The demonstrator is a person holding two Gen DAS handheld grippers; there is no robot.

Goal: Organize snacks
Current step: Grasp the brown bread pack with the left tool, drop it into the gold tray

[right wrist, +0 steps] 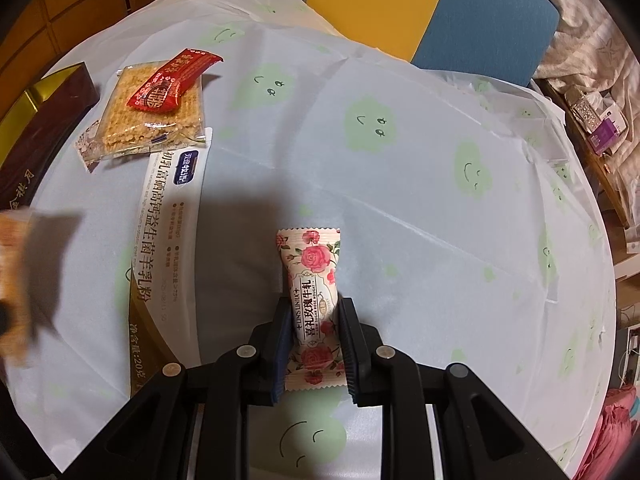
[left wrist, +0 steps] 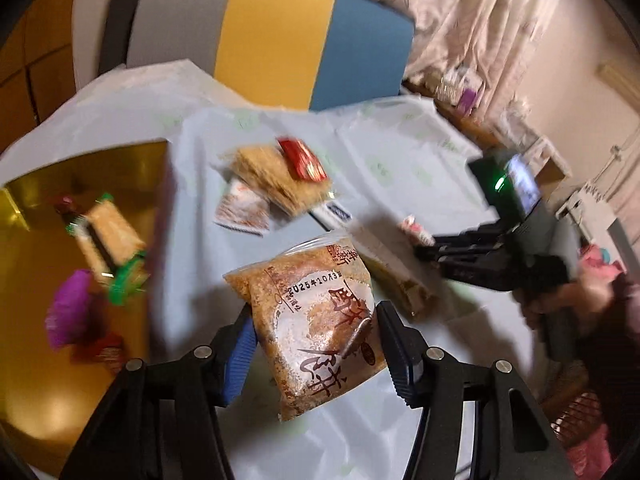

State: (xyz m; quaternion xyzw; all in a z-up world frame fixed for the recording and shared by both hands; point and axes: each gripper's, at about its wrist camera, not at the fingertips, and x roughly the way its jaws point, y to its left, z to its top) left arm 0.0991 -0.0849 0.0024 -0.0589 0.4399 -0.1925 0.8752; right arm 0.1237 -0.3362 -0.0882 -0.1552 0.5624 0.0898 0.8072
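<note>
Snacks are mid-sort: my left hand-held gripper (left wrist: 316,344) clamps the crumbly brown pastry packet (left wrist: 316,320) at lower centre, which I'd carry level to the gold box (left wrist: 48,360) at left without squeezing harder, while my right hand-held gripper (right wrist: 313,344) pinches the rose-printed nougat (right wrist: 312,300).

glossy plastic wrapper (left wrist: 316,328), matt paper tablecloth (right wrist: 400,184)

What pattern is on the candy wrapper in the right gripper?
Pink roses on cream; clearest in right wrist view.
</note>
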